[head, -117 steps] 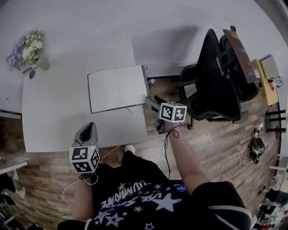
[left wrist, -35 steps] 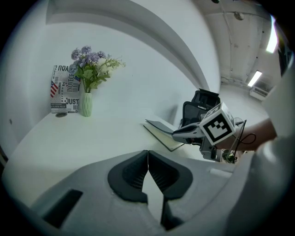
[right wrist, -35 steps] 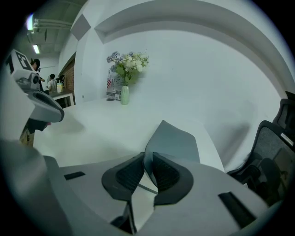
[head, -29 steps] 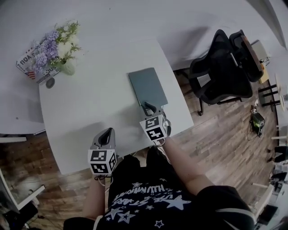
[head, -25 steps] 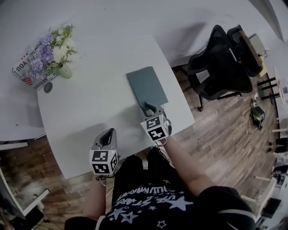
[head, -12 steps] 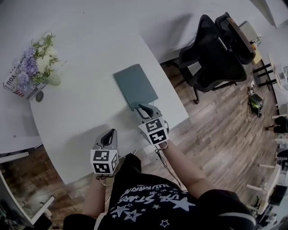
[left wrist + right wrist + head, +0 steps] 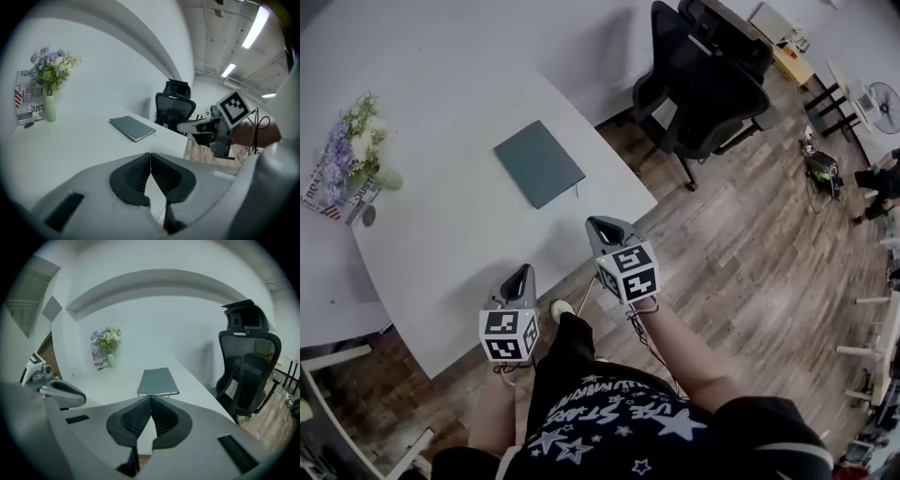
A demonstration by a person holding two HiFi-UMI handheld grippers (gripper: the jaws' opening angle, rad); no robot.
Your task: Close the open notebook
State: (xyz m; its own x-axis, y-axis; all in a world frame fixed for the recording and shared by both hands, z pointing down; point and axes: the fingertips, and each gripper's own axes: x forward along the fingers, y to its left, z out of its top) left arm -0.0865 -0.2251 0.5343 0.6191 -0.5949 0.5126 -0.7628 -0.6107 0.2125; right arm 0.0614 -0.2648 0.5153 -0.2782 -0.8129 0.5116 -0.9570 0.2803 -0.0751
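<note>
Fingers (image 7: 135,420) of the right gripper (image 7: 600,227) have just closed, empty; the left gripper's (image 7: 519,274) meet too. Both have drawn back off the worktop (image 7: 450,234); the notebook (image 7: 538,163) lies shut, so the task looks done.

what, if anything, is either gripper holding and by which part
nothing: left gripper shut and empty, right gripper just closed on nothing; closed dark grey-green notebook lies apart.

One table (image 7: 441,234), one notebook (image 7: 539,162), one vase of flowers (image 7: 354,148), and two grippers: left gripper (image 7: 521,274), right gripper (image 7: 600,228).
</note>
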